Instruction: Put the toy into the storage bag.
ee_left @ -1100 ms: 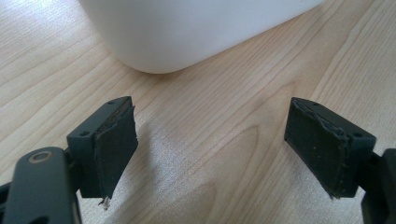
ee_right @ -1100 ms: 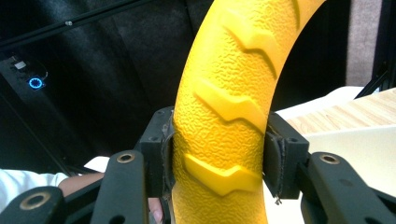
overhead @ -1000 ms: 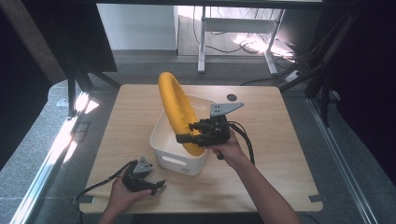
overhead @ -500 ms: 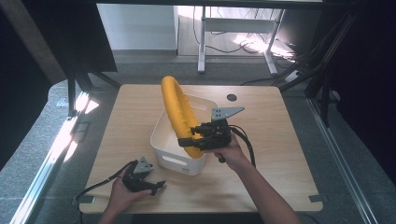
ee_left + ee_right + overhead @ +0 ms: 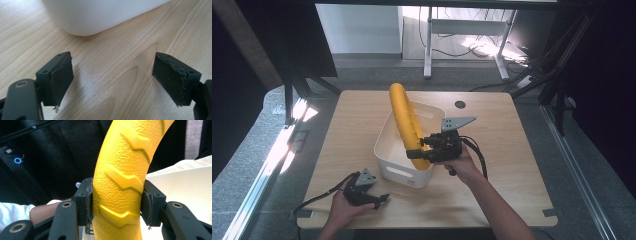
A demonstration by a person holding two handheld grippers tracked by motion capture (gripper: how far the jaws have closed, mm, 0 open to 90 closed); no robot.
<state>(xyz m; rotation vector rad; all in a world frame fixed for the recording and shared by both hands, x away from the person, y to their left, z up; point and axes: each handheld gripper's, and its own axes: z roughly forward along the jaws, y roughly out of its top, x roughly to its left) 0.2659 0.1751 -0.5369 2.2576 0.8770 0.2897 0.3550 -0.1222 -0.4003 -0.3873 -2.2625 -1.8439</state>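
A yellow ring [image 5: 402, 119] with raised zigzag treads stands on edge, tilted, its lower part down inside a white bin [image 5: 398, 172]. My right gripper [image 5: 418, 151] is shut on the ring's lower right part, above the bin's right side. In the right gripper view both pads press the ring [image 5: 121, 167] from either side, with my right gripper [image 5: 116, 203] pointing up along it. At the table's front left my left gripper [image 5: 382, 199] rests open on the wood. Nothing lies between the left gripper [image 5: 112, 80] jaws, and the bin's rounded corner [image 5: 100, 12] is just ahead.
The wooden table [image 5: 512, 130] has a round cable hole [image 5: 460, 104] at the back right. A cable [image 5: 319, 196] trails left from the left gripper. Beyond the table stand a desk frame [image 5: 428, 45] and dark stands on the grey floor.
The ring's top has swung slightly to the right, with the right gripper still shut on it. The left hand and its gripper have stayed in place.
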